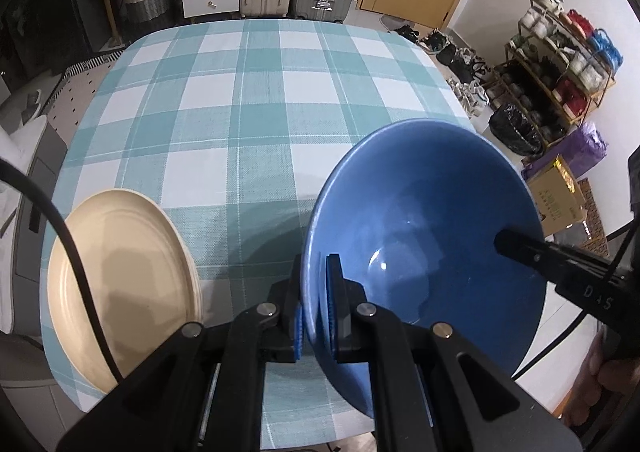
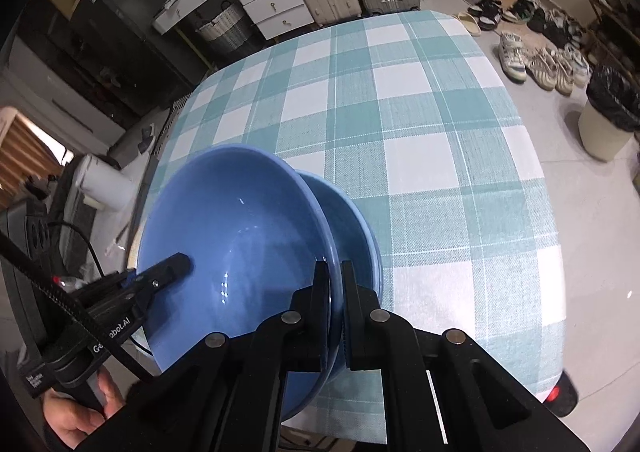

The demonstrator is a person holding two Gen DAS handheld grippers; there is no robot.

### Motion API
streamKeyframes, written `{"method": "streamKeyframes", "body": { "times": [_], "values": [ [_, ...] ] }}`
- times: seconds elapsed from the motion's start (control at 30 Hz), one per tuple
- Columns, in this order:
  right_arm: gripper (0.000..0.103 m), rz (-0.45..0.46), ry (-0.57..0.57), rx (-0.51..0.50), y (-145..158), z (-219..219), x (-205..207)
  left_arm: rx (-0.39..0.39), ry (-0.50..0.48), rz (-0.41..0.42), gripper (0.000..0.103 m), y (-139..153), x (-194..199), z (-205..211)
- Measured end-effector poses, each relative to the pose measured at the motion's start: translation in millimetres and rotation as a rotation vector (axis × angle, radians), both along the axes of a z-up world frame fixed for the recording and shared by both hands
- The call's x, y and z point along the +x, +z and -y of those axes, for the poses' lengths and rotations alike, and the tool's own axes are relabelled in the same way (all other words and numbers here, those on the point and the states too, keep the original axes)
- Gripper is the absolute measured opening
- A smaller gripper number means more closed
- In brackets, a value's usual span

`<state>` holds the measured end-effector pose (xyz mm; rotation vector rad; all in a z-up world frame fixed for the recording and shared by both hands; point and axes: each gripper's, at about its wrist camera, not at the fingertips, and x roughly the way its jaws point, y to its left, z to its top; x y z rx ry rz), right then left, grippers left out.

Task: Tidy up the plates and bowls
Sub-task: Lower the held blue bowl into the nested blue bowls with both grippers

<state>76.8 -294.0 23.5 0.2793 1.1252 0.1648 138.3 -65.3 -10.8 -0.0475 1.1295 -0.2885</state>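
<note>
While second bowl (image 2: 352, 219) shows rightside, plate (image 1: 120, 284) leftside.

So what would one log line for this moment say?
left gripper: shut on glossy blue ceramic bowl | right gripper: shut on opposite rim | second blue bowl: underneath

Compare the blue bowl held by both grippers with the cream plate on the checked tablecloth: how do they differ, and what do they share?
The blue bowl is deep with steep sides; the cream plate is shallow and nearly flat. The bowl is clamped at its rim by the left gripper and the right gripper; the plate is held by neither and lies on the tablecloth. The bowl is blue, the plate cream. Both are round and empty.
</note>
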Motion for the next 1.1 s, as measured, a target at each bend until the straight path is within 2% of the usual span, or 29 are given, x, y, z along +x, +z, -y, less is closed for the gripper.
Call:
{"method": "streamKeyframes", "body": {
  "times": [0.13,0.33,0.47,0.93,1.1],
  "values": [
    [0.005,-0.013,0.006,-0.026,-4.9,-1.6,0.2,0.029,-0.008,0.012,0.006,-2.4,-0.2,3.4],
    [0.006,-0.030,0.022,-0.070,-16.6,-4.7,1.2,0.120,-0.041,0.059,0.008,-7.3,-3.0,13.4],
    [0.006,-0.030,0.016,-0.049,-18.8,-1.6,2.5,0.162,-0.060,0.082,0.011,-14.3,-5.9,18.1],
    [0.006,0.016,0.038,-0.119,-17.1,-12.7,1.1,0.135,-0.052,0.082,0.013,-24.4,-5.9,14.4],
    [0.007,0.035,0.062,-0.189,-13.7,-20.9,-1.7,0.147,-0.053,0.088,0.014,-25.9,-6.2,16.5]
  ]
}}
